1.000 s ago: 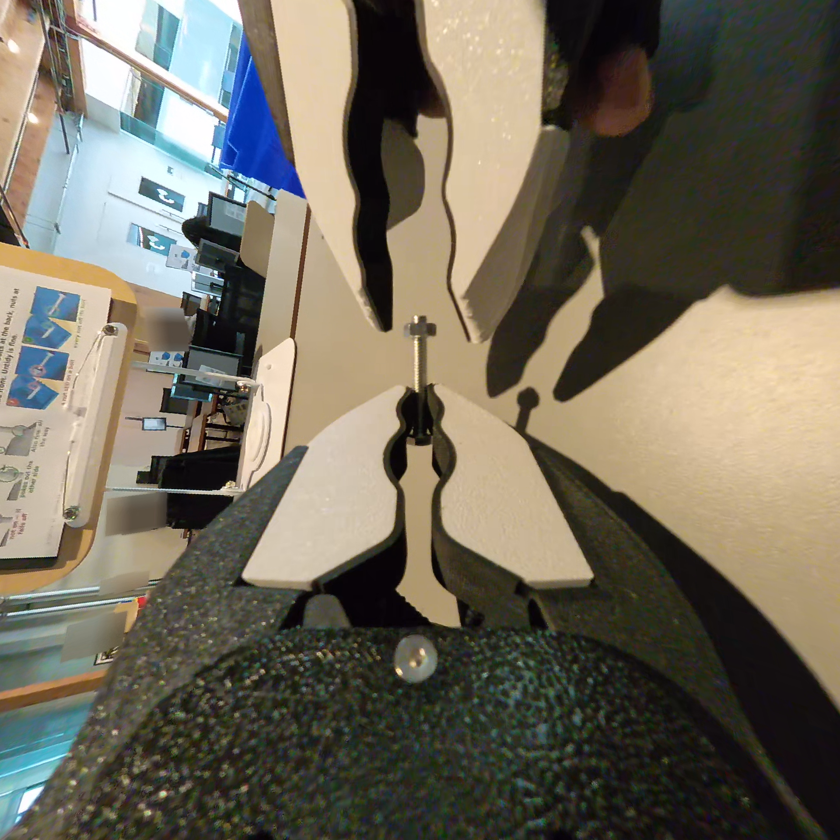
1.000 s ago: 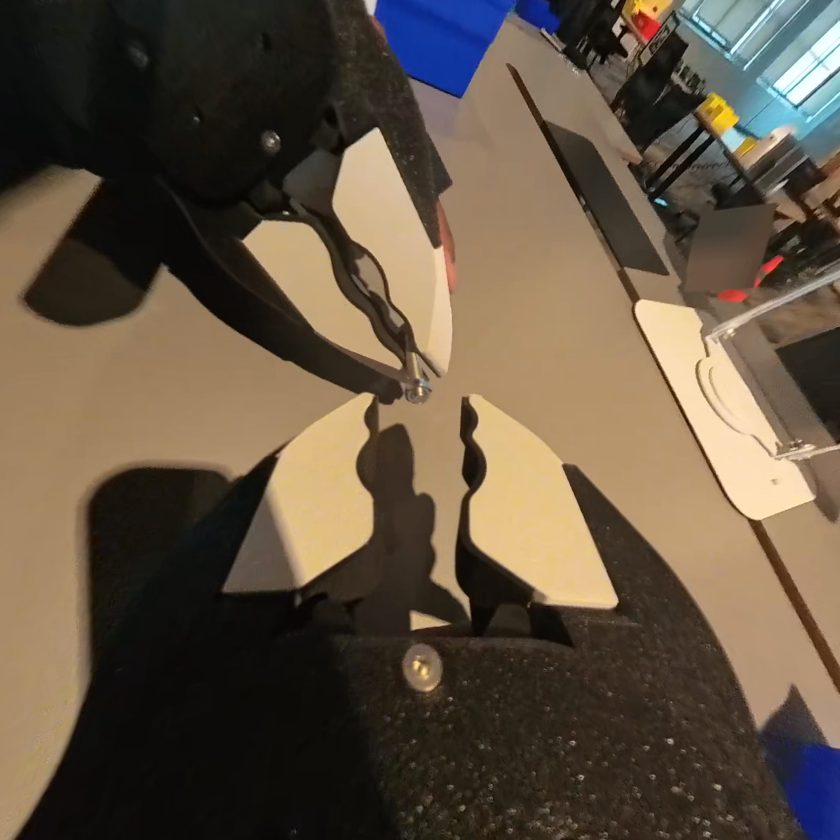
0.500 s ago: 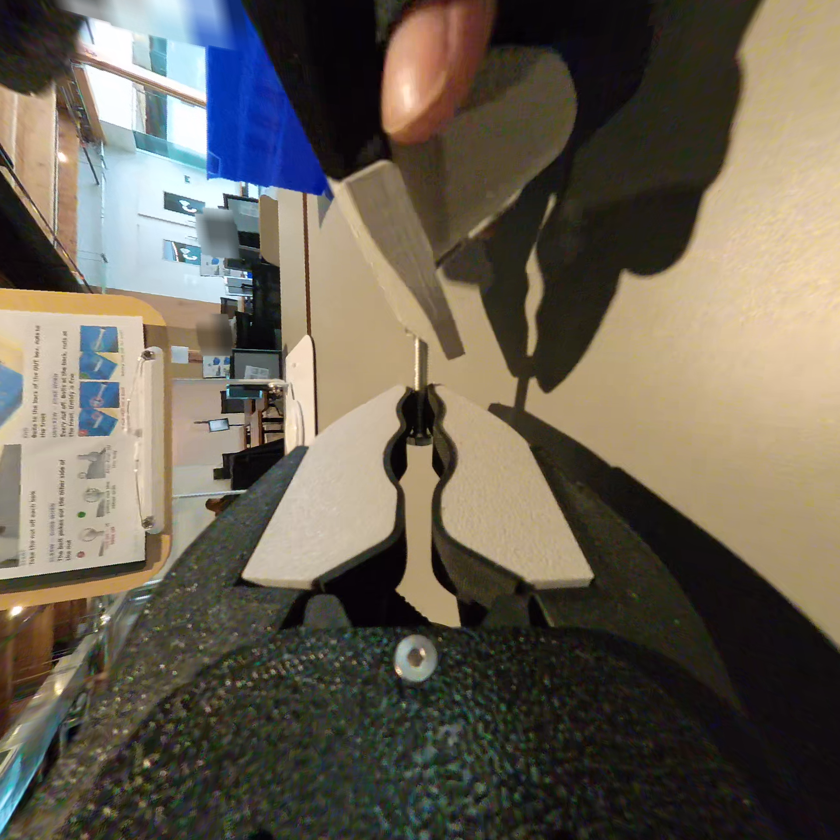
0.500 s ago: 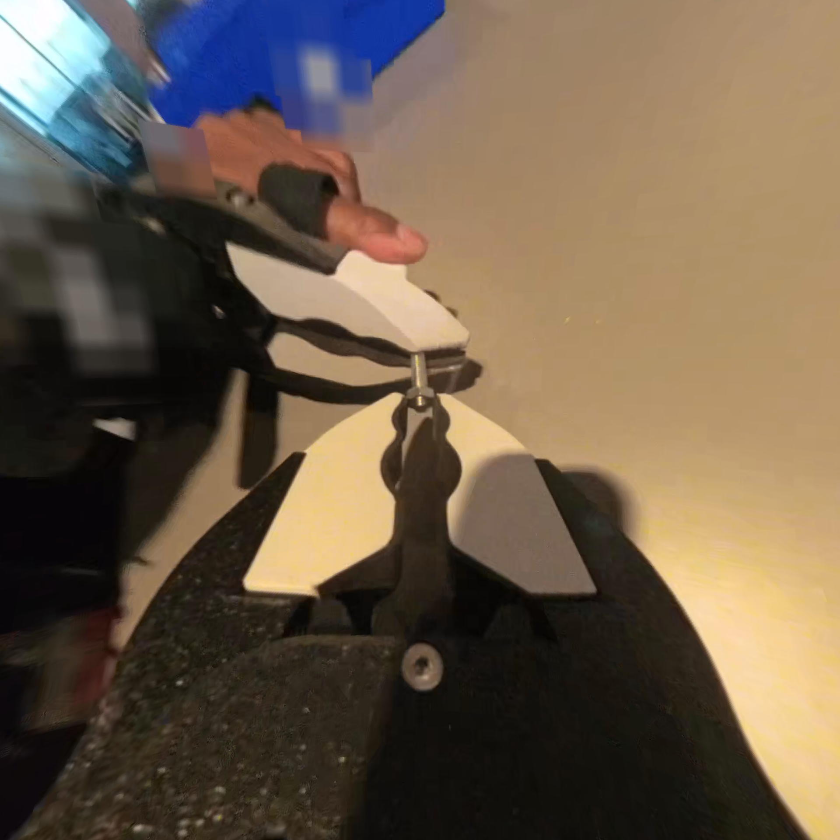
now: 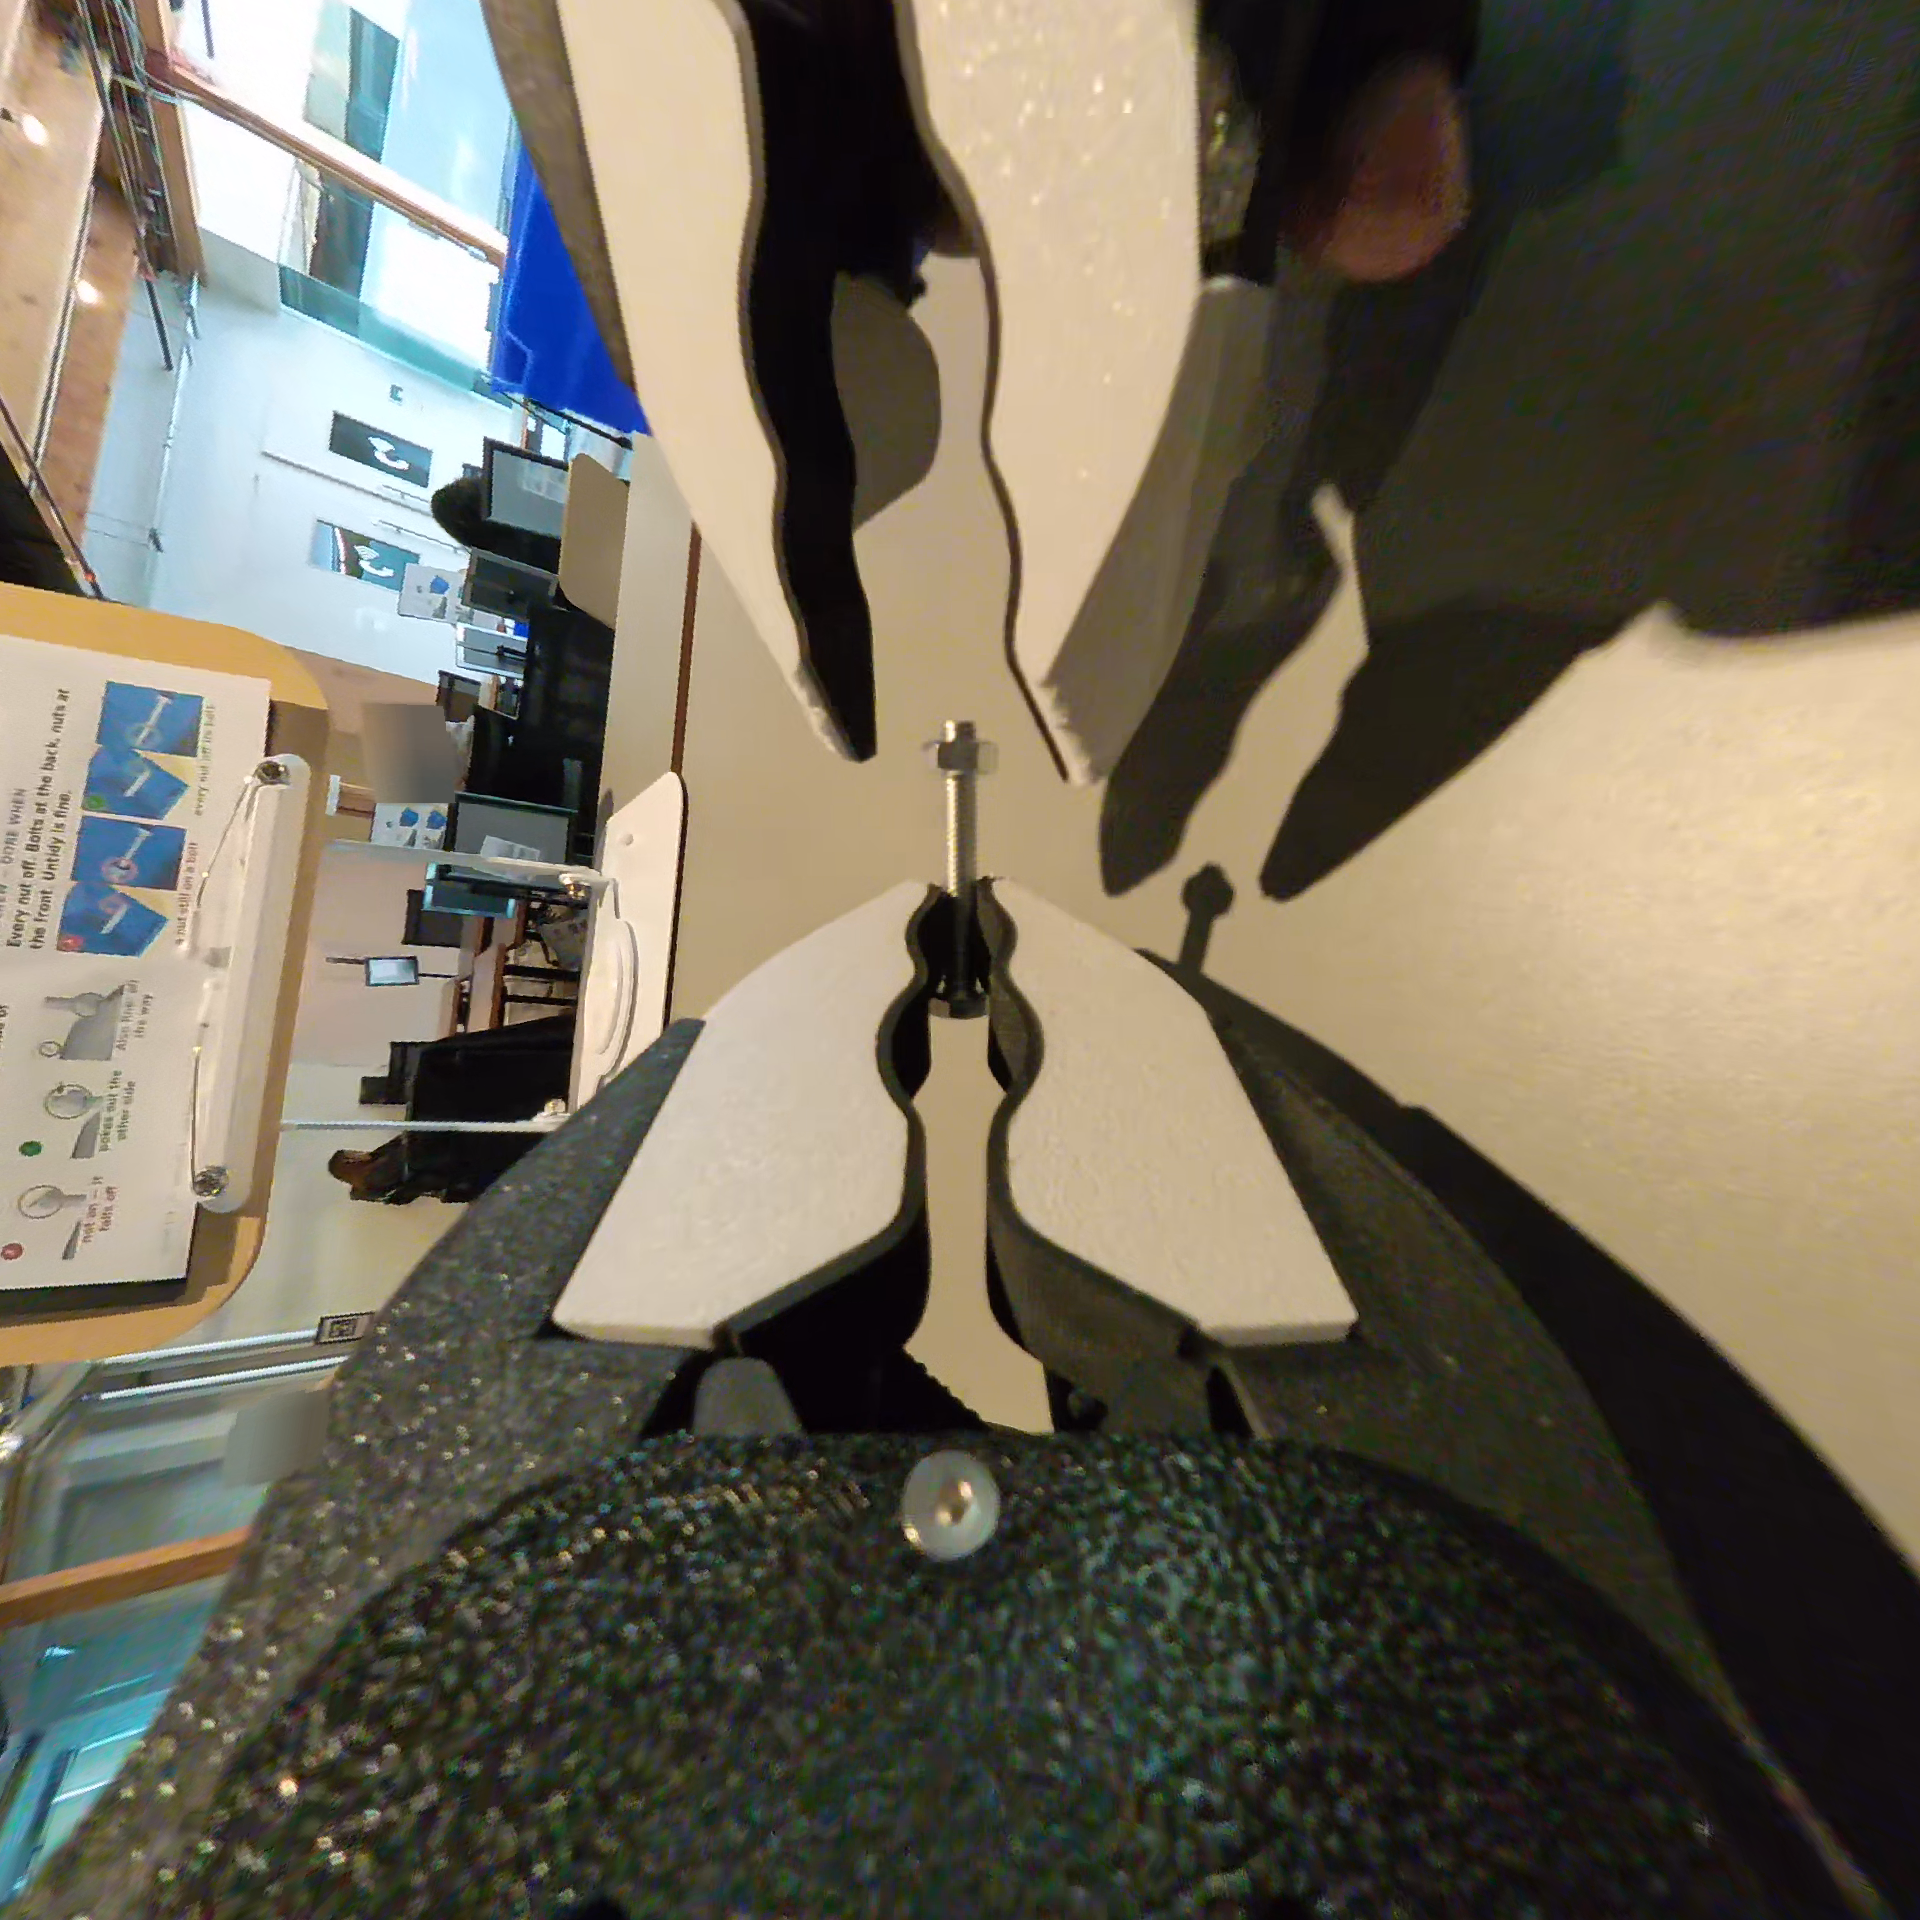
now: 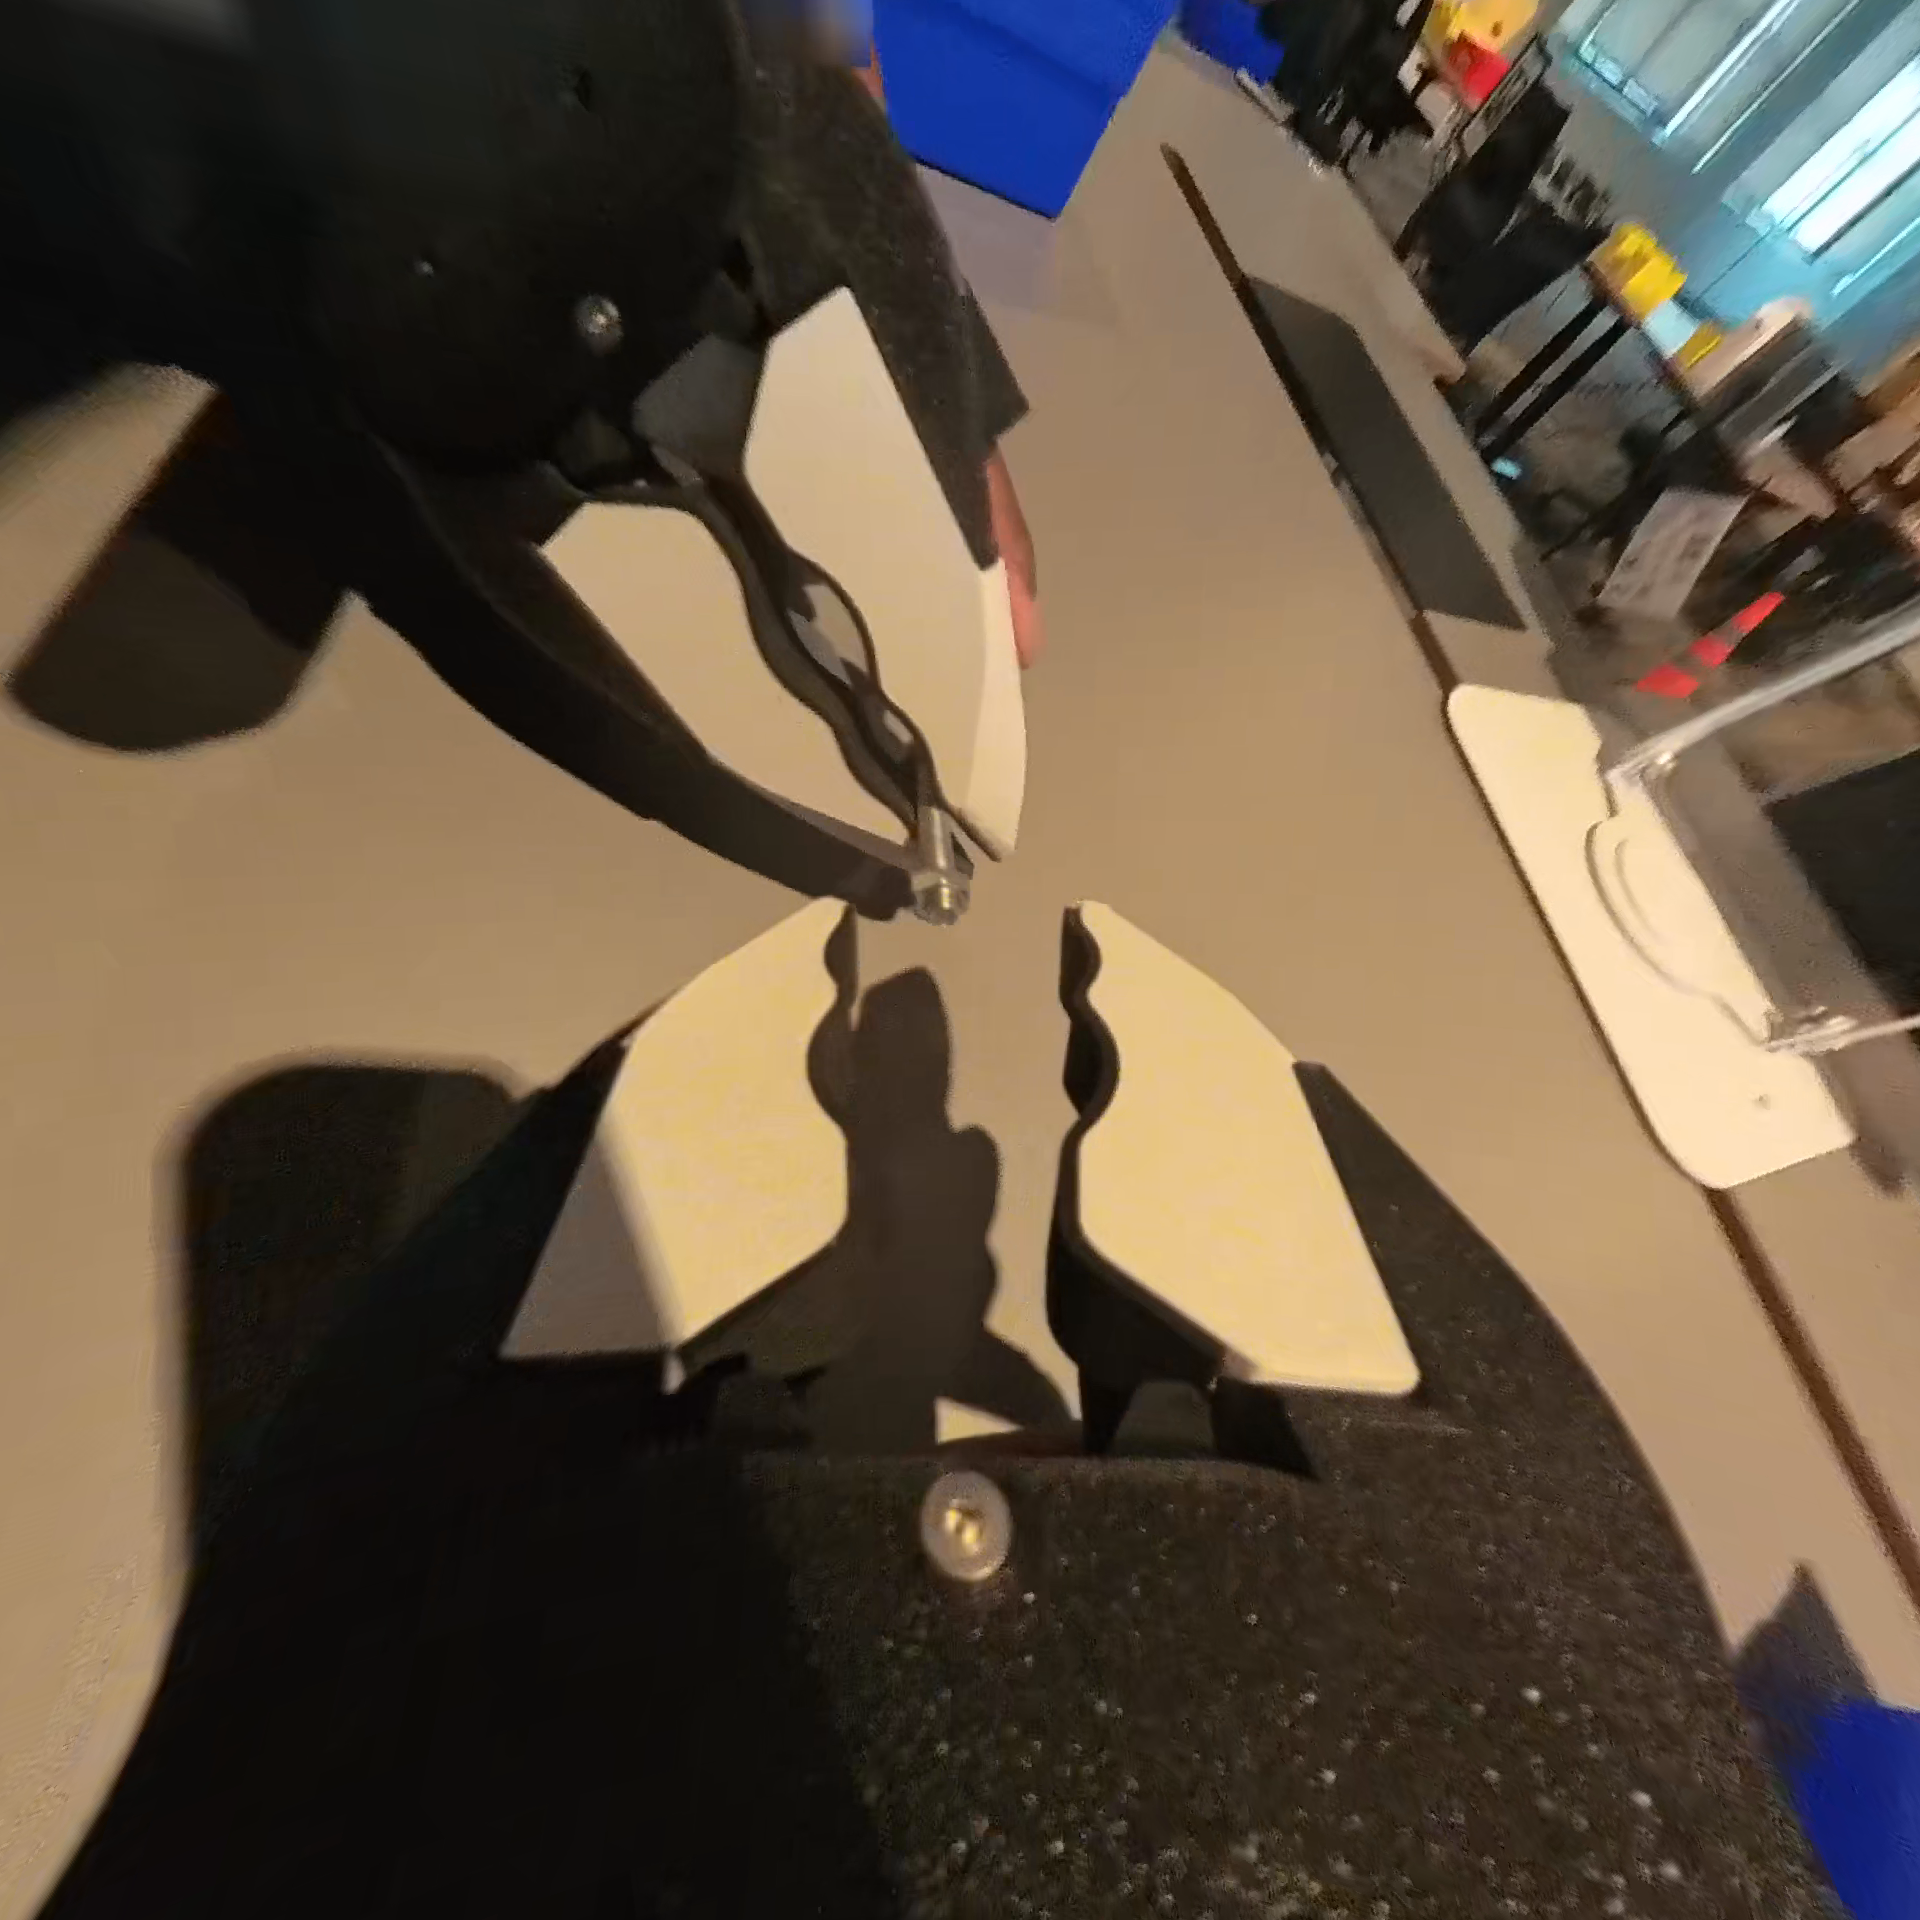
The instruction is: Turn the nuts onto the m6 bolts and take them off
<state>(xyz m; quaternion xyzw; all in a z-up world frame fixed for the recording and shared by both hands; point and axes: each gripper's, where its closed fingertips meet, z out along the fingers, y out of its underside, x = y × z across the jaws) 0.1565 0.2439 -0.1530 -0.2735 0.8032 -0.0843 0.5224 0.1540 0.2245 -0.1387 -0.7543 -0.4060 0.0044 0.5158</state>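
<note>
Beside bolt (image 5: 962, 862), instruction sheet (image 5: 99, 956)

The bolt (image 5: 957, 862), slim threaded steel, is pinched head-end between the left gripper (image 5: 961, 894) fingertips, pointing straight forward. A hex nut (image 5: 962, 746) sits near its far tip, between the right gripper's (image 6: 958, 914) parted fingertips.

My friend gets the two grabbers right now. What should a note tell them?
Left gripper: jaws shut on the bolt, gripping its head end, with the threaded end sticking out forward.
Right gripper: jaws open and empty, tips on either side of the nut without touching it.
Nut: threaded on near the bolt's tip, above the beige table.
Done: the nut is on the thread.
Left: close the right jaws on the nut and turn again; the pictures do not show whether it is going on or coming off.
</note>
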